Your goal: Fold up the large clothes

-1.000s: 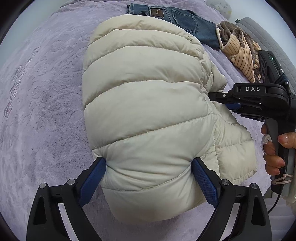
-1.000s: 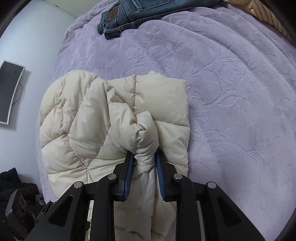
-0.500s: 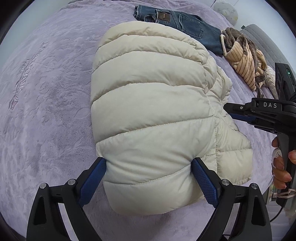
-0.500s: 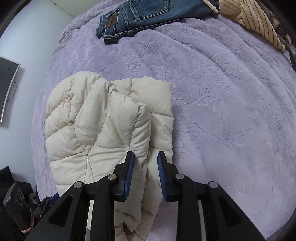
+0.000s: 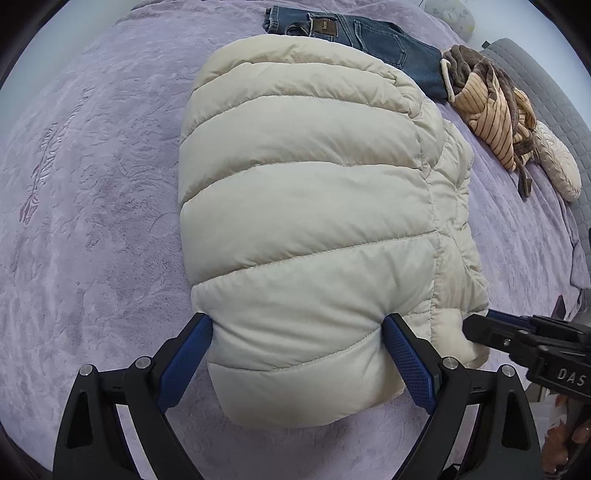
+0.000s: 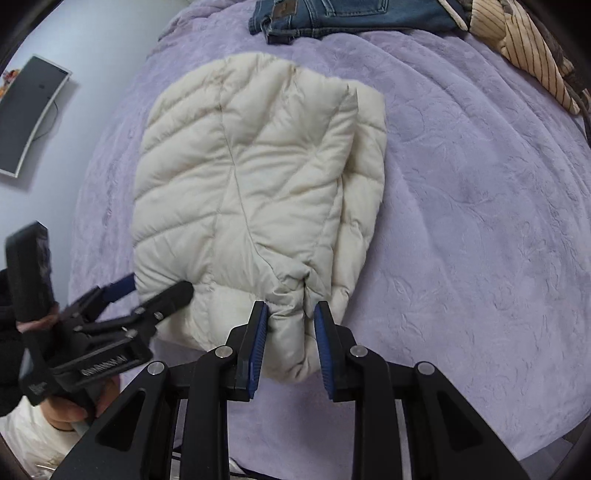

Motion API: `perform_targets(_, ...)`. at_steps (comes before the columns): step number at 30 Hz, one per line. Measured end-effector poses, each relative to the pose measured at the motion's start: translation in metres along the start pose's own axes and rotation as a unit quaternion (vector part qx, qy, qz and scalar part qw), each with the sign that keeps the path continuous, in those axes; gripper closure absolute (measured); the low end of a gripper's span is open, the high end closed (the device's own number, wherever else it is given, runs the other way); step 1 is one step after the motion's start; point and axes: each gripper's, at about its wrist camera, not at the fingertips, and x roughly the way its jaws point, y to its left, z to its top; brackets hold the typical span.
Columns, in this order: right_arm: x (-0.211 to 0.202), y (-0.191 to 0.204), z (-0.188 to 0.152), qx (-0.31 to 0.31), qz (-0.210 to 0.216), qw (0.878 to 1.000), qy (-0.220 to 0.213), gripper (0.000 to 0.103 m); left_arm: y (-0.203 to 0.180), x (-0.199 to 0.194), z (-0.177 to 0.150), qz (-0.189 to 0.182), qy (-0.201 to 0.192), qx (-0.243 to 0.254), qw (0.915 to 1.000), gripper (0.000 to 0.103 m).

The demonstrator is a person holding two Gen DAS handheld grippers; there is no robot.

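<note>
While folded: the jacket (image 5: 310, 206) lay bundled on the bed (image 5: 92, 221).
Left gripper (image 5: 297, 356): wide, straddling the near edge.
Right gripper (image 6: 288, 343): part-open around a fold; best released gently.

A cream quilted puffer jacket (image 5: 306, 221) is lying between the blue pads (image 5: 184, 354) of the black left claw (image 5: 297, 360). The bed cover (image 5: 92, 221) under it is showing lilac with an embossed floral pattern. Beyond the jacket, blue denim jeans (image 5: 369, 35) are lying beside a tan garment with dark brown stripes (image 5: 491, 114).
</note>
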Motion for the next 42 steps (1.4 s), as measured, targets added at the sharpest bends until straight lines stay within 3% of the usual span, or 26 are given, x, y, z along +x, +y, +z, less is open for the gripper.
perform_targets(12, 0.001, -0.007, -0.01, 0.013, 0.005, 1.0, -0.01, 0.074, -0.001, -0.025, -0.002, -0.004, -0.017, -0.007, 0.9998, 0.01)
perform_targets(26, -0.011, -0.006, -0.02, 0.011, 0.013, 1.0, -0.011, 0.074, -0.004, -0.053, -0.006, 0.018, -0.026, -0.026, 0.9992, 0.009)
perform_targets(28, -0.012, -0.006, -0.02, 0.011, 0.014, 1.0, -0.012, 0.074, -0.001, -0.055, -0.007, 0.022, -0.024, -0.034, 0.9989, 0.001)
perform_targets(33, -0.013, -0.007, -0.021, 0.015, 0.014, 1.0, -0.011, 0.074, 0.0, -0.059, -0.01, 0.024, -0.018, -0.04, 0.9988, 0.001)
perform_targets(42, -0.019, -0.009, -0.027, 0.02, 0.014, 1.0, -0.011, 0.074, -0.005, -0.066, -0.01, 0.08, -0.022, -0.013, 0.9965, 0.001)
